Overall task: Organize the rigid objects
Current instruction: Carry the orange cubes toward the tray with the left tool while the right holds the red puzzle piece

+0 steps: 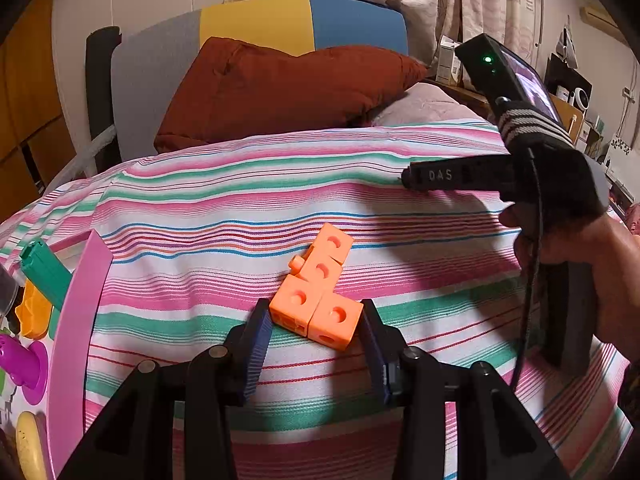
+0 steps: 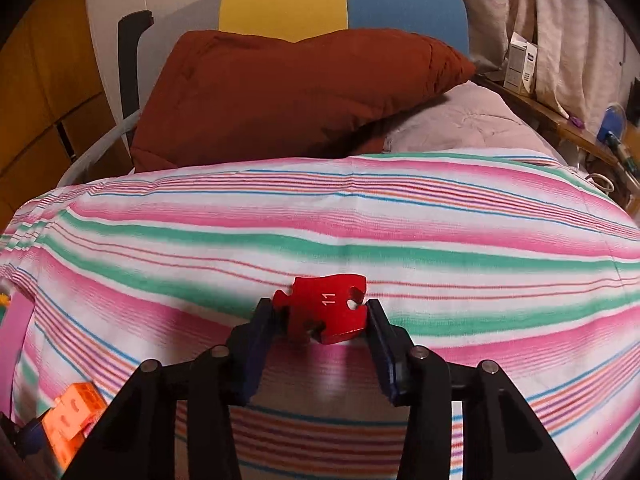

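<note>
Gripping a cluster of orange linking cubes (image 1: 316, 292), the left gripper (image 1: 316, 322) has its two blue pads pressed against the nearest pair of cubes, one pad on each side. The rest of the cluster runs away from the jaws toward the far side, lying on a striped bedspread (image 1: 240, 208). This hold looks meant for carrying the cubes to the pink tray (image 1: 76, 320) at the left edge, where other small toys already sit.

The right gripper (image 2: 322, 316) is clamped on a red jigsaw piece (image 2: 326, 308) marked 11, its pads touching the left and right edges. The piece sits flat between the fingertips, just above the bedspread; whether it rests on the cloth is unclear. In this view the cubes appear at the near left corner, well apart from the jigsaw piece. A person's hand (image 1: 576, 248) holds the right gripper's handle.
</note>
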The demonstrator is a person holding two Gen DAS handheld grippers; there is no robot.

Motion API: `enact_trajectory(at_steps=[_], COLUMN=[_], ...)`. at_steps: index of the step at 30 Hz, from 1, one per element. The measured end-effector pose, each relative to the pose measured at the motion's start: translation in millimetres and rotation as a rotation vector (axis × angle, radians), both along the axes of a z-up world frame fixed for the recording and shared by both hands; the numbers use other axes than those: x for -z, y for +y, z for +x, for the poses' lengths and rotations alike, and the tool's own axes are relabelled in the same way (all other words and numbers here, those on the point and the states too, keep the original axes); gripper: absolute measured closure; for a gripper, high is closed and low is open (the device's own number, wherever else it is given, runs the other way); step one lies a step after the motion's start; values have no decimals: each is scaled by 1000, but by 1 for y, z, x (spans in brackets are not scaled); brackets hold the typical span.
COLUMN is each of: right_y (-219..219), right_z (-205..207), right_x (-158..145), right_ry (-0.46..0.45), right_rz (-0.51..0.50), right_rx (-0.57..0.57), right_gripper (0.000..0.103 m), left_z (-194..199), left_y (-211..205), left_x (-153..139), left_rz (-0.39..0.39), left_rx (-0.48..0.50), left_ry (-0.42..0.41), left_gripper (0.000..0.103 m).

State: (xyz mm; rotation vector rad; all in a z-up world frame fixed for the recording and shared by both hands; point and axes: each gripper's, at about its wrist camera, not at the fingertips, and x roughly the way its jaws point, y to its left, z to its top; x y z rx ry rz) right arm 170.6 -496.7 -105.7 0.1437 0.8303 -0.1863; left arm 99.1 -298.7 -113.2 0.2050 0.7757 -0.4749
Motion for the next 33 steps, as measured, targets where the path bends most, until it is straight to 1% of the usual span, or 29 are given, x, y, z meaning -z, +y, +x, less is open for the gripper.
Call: enact_trajectory(at_steps=[3, 6, 8, 10, 14, 19, 24, 30, 33], right_y=[4, 7, 8, 9, 17, 26, 36, 47, 56], right_z=[-9, -21, -30, -37, -54, -80, -111, -142, -147], right_x=[0, -2, -4, -5, -8, -21, -30, -33, -30], right_ry=[15, 23, 21, 20, 27, 24, 41, 61, 52], right_rz=[-18, -58, -57, -44, -69, -68, -43, 53, 50], right_rx=[15, 63, 90, 87, 63, 37, 28, 51, 31], right_gripper=[57, 57, 57, 57, 57, 57, 57, 57, 57], left_z=[0, 0, 0, -1, -1, -3, -3, -4, -3], left_y=[0, 0, 0, -1, -3, -5, -6, -8, -7], left_x=[0, 0, 0, 0, 0, -1, -1, 0, 0], left_rz=[2, 1, 4, 9, 15, 22, 31, 40, 37], left_rx=[0, 1, 0, 0, -1, -3, -5, -7, -6], left_ry=[-2, -1, -3, -6, -8, -12, -15, -17, -9], left_gripper=[59, 59, 59, 59, 59, 59, 59, 59, 59])
